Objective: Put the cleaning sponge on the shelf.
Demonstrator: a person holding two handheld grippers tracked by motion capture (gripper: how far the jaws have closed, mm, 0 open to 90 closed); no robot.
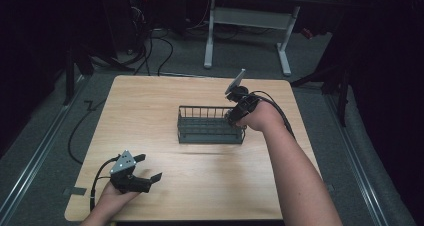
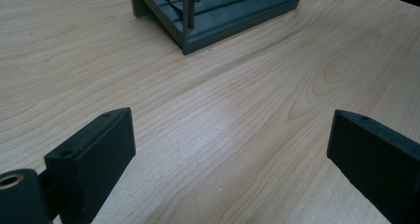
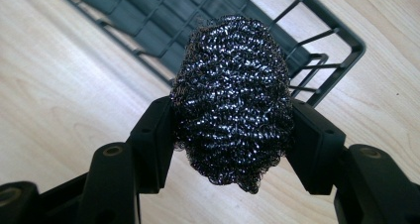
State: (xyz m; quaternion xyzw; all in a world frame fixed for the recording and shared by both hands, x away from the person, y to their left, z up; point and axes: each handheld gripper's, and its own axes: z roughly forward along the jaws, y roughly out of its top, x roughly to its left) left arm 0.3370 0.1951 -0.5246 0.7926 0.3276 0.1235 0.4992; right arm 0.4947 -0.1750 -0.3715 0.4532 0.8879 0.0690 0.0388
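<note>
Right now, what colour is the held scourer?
Dark steel-grey, glinting; scourer shows best in the right gripper view.

We see the high view dim overall: the table (image 1: 200,186) is lit from above, surroundings fall to near black, grain is soft and detail low. A faint shadow lies on the wood under the rack (image 1: 210,128). Both gripper views are brighter and evenly lit, with a mild sheen on the wood. In the right gripper view the steel scourer (image 3: 232,105) sparkles sharp; the rack behind it is slightly soft.
</note>
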